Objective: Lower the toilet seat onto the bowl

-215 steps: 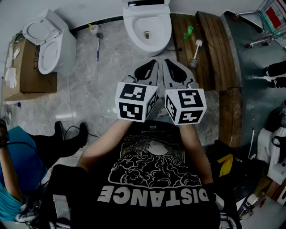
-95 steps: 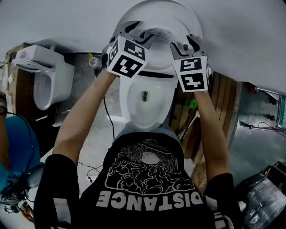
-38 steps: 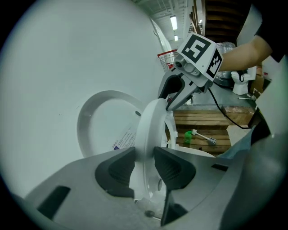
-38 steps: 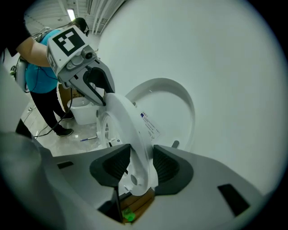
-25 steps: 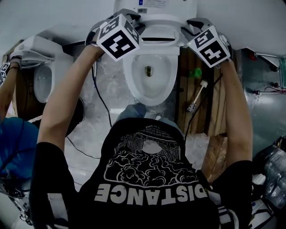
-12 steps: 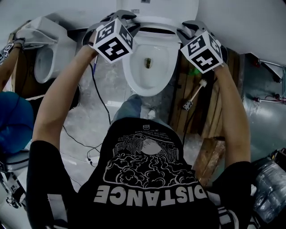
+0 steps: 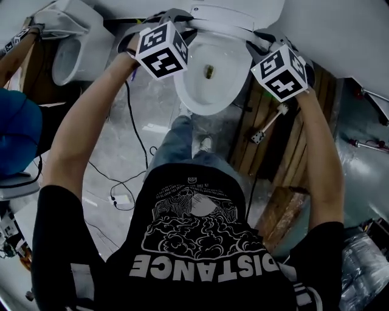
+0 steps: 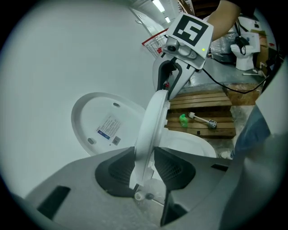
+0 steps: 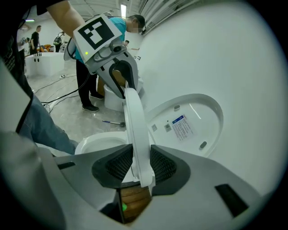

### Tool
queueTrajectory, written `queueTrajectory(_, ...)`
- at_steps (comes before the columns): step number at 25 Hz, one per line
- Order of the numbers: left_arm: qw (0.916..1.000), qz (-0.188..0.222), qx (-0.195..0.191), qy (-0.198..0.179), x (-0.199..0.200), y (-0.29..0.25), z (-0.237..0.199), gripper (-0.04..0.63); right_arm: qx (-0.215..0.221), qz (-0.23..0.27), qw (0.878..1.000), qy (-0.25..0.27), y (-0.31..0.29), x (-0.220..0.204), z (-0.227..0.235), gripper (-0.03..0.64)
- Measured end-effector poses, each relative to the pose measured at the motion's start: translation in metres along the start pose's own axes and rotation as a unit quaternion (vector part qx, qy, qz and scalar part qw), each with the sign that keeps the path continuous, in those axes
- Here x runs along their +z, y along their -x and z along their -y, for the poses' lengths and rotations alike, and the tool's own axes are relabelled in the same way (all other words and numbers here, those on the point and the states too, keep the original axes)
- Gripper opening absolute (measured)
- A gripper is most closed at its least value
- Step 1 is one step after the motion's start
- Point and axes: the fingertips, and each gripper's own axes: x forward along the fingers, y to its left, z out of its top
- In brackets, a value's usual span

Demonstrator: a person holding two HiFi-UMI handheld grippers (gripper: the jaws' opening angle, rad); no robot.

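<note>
The white toilet seat is raised and tilted, edge-on between the upright lid and the bowl. My left gripper is shut on the seat's left rim, its pads pressing both faces. On the opposite rim, my right gripper is shut on the seat, with the lid behind and the bowl below. In the head view the seat hangs over the bowl, the left gripper and right gripper at its sides.
A second toilet stands at the left. A wooden pallet with a toilet brush lies right of the bowl. Cables trail on the floor. A person in blue is at the left edge.
Both grippers have come forward and down with the seat, swinging it away from the lid toward the bowl. Both grips look the same.
</note>
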Motion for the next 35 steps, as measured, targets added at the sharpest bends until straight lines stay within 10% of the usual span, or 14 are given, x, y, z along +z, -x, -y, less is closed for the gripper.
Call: queueTrajectory(35,0.9950,0.002,-0.030,-0.096,-0.084,-0.015,0.183,0.161,-0.023,-0.059,0.988,0.139,-0.030,-0.061,-0.189,0.144)
